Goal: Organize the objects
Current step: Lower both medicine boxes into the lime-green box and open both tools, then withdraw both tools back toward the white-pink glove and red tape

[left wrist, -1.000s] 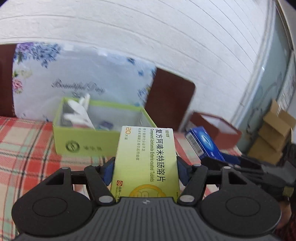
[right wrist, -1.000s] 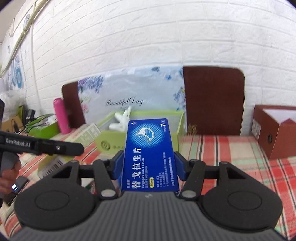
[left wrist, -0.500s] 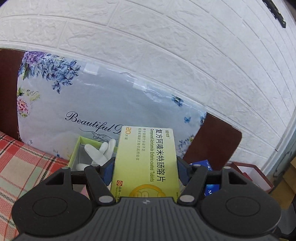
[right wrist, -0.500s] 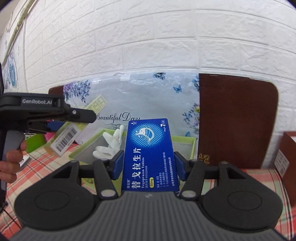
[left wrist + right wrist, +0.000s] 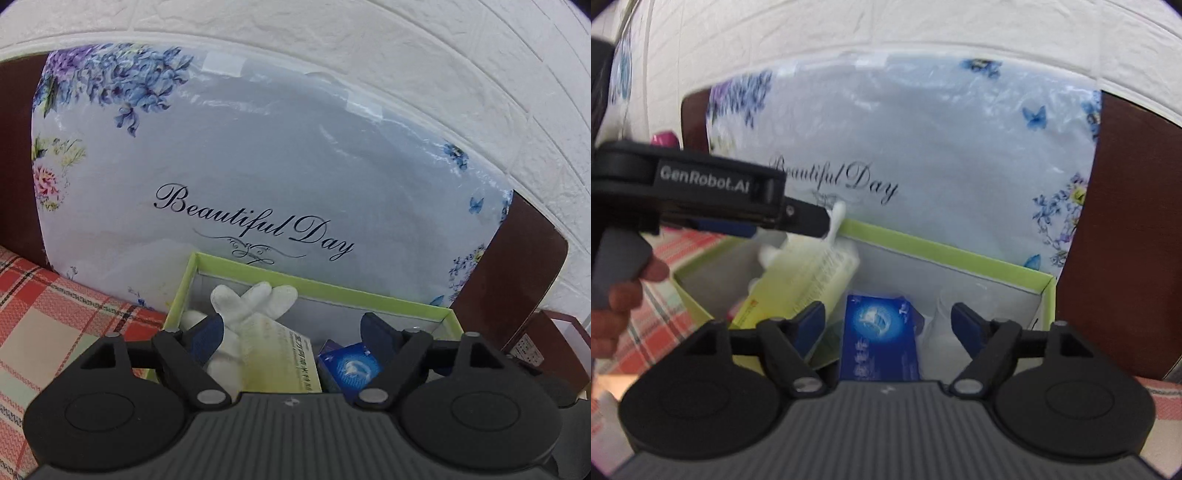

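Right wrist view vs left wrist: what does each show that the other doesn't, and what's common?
Only right wrist: the left gripper from the side, the hand on its handle, a pink bottle.

Only left wrist: a dark red box at the right edge.

Both: the green box, with the yellow-green medicine box, blue medicine box and white glove inside; the floral "Beautiful Day" package. Both jaws have just been opening; the right gripper also stands open.

"Beautiful Day" on floral panel point(image 5: 258, 155), "GenRobot.AI" on left tool point(image 5: 827, 225)
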{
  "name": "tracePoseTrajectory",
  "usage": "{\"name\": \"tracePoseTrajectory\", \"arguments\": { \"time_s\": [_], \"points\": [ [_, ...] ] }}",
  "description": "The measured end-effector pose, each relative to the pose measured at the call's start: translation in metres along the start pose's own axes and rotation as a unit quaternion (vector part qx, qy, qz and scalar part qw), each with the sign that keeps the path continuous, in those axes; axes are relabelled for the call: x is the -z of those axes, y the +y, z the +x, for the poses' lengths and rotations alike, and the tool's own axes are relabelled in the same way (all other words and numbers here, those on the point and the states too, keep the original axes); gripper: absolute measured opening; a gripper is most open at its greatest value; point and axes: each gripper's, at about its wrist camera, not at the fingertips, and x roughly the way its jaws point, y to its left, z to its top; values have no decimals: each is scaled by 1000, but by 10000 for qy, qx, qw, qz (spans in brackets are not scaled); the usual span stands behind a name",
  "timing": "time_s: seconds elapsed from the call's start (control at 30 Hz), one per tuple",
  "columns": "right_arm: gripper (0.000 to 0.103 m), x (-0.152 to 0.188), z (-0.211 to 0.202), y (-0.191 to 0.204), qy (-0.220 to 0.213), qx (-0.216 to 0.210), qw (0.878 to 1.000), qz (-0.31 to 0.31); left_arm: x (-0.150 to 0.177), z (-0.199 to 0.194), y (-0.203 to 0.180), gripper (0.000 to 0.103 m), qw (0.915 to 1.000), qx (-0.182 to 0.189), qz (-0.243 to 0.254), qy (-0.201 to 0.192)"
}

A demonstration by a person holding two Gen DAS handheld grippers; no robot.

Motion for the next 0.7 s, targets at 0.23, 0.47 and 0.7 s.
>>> {"name": "tracePoseTrajectory", "arguments": {
  "time_s": [0.23, 0.47, 0.7],
  "points": [
    [93, 4, -21, -10, -236, 106, 9993, 265, 2, -21, 7, 84, 10000, -35, -64, 38],
    [103, 8, -77, -21, -727, 93, 9940, 816, 21, -76, -5, 84, 9995, -244, 149, -133],
    [103, 36, -136, -5, -879, -12, 9906, 1052, 55, -137, -13, 84, 9994, -133, 257, -191]
  ]
}}
